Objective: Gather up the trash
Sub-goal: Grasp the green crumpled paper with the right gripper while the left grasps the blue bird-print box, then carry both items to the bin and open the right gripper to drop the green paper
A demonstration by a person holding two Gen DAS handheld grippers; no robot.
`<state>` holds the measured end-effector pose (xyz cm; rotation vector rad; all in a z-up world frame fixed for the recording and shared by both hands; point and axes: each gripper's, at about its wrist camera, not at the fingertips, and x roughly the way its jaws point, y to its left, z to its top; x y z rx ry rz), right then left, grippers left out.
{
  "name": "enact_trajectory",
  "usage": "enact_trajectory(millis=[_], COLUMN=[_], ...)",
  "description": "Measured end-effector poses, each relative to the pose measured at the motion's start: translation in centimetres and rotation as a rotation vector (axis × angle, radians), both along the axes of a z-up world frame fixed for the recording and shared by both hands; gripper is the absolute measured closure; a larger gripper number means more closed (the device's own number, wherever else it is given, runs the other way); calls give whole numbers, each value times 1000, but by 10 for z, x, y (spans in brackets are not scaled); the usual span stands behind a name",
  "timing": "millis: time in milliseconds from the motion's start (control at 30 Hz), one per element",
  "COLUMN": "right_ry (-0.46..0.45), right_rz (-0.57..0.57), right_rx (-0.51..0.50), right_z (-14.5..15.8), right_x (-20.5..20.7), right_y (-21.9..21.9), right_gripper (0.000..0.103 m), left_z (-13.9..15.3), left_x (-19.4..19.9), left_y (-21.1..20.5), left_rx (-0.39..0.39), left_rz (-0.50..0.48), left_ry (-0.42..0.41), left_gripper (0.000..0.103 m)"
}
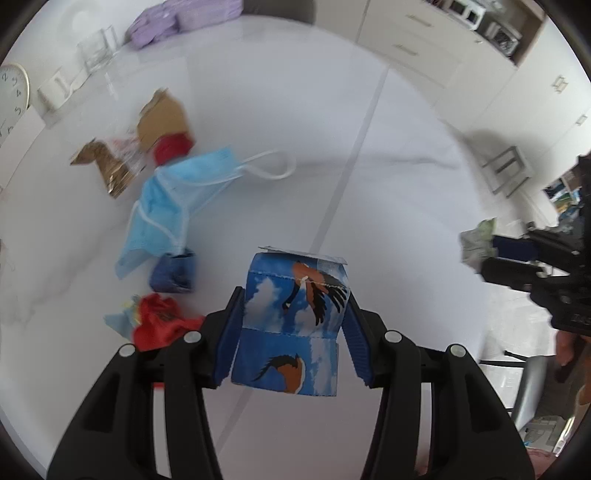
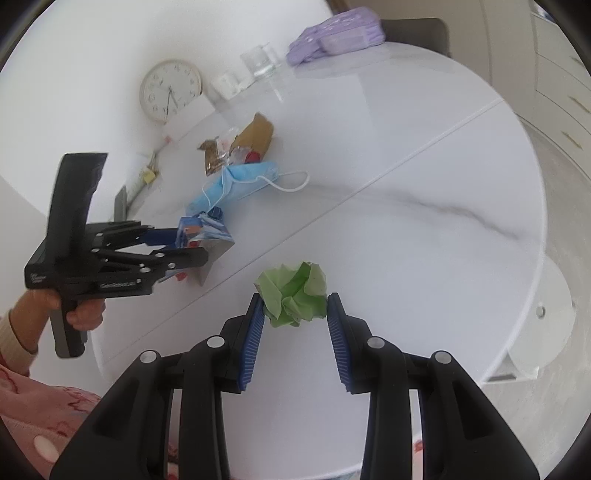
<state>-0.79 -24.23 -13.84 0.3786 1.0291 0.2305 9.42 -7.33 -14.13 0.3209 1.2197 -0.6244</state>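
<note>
My left gripper (image 1: 295,295) is shut on a blue carton with bird pictures (image 1: 291,325), held above the white table (image 1: 388,184); it also shows in the right wrist view (image 2: 192,236). My right gripper (image 2: 295,306) is shut on a crumpled green paper ball (image 2: 295,295), which also shows at the right edge of the left wrist view (image 1: 478,240). A pile of trash lies on the table: a blue face mask (image 1: 173,206), a red wrapper (image 1: 162,325), a small dark blue piece (image 1: 173,273), brown cardboard (image 1: 162,118) and a gold wrapper (image 1: 107,166).
A wall clock (image 2: 170,90), a white cup (image 2: 227,85), a clear glass (image 2: 262,61) and a purple package (image 2: 336,33) stand at the table's far side. A seam (image 2: 406,155) runs across the round table. Cabinets (image 1: 424,33) stand beyond.
</note>
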Motion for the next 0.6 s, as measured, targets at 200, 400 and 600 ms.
enact_trajectory(millis=[200,400,600], right_ry=[32,140,204], right_rz=[-146,-284,-328], right_rx=[-52,-113,-135], right_z=[16,-8,-49], right_x=[-88,-175,-215], right_y=[-31,-67,-84], right_gripper=[66,65,64], left_z=[31,30,25], left_x=[-69,-135,-176], left_y=[-38,-90,-126], left_rx=[-108,-158,-128], left_rz=[-140,-301,-400], left_ry=[11,71,77], left_gripper=[53,53,53])
